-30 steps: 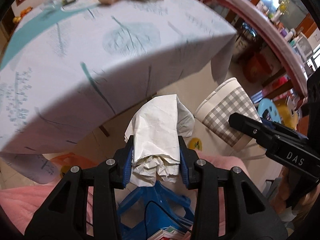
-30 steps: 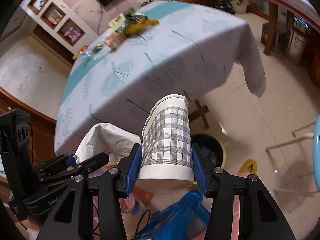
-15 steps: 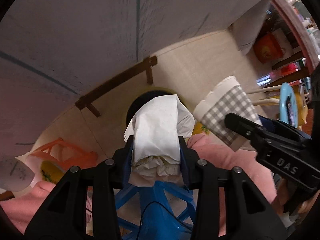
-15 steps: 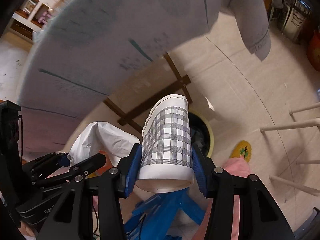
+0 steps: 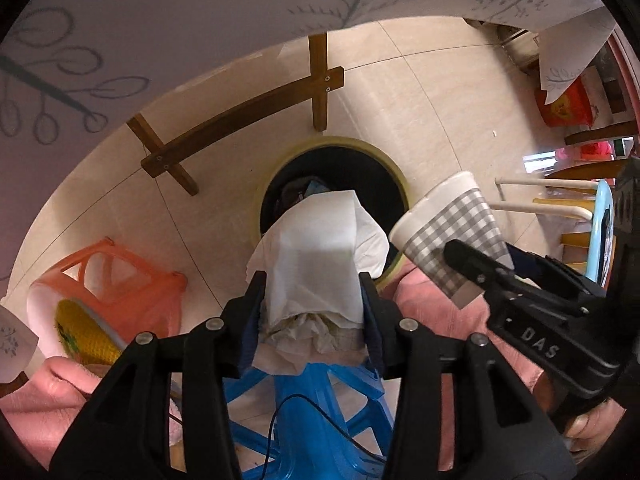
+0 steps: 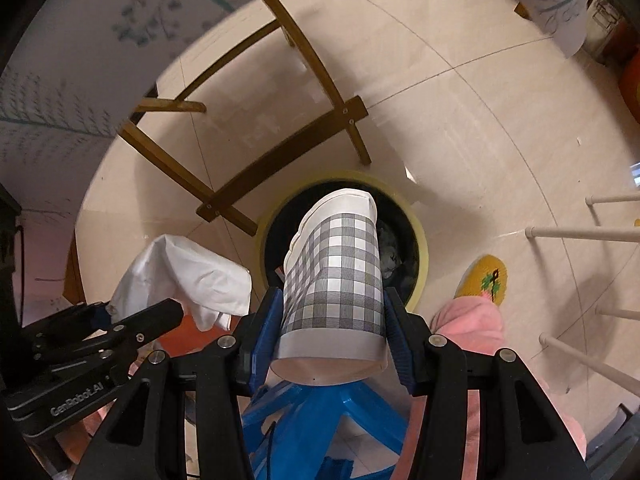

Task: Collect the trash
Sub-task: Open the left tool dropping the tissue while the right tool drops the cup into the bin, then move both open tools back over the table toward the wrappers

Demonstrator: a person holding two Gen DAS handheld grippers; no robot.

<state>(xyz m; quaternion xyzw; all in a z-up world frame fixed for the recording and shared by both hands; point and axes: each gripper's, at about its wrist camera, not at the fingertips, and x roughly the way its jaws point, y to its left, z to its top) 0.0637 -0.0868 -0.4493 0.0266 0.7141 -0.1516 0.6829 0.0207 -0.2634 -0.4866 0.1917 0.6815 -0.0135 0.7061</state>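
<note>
Since the earlier frames: the tabletop has left both views, and the bin (image 5: 332, 196) now sits directly below my two grippers.

Item, left gripper (image 5: 312, 316): points down over the bin mouth. Its jaws have just been opening, with the tissue (image 5: 316, 264) between them; the pads seem to touch the wad's sides yet, so I judge it loosely held, on the verge of dropping.

Item, right gripper (image 6: 332, 336): tilted a little off vertical, blue pads clamped on the sides of the checked cup (image 6: 336, 280). The cup lies along the fingers, rim forward, aimed at the bin, presumably so it slides straight in on release.

Item, bin: yellow rim, black liner, on the floor beside a wooden table foot (image 5: 240, 120). Some rubbish already lies inside.

Item, surroundings: hanging tablecloth (image 5: 160, 20), orange stool (image 5: 132, 280), blue stool (image 5: 304, 412) under the grippers, pink-clad knees either side.

Status: both pieces over the bin, neither in it yet. Next, I judge, is releasing both.
</note>
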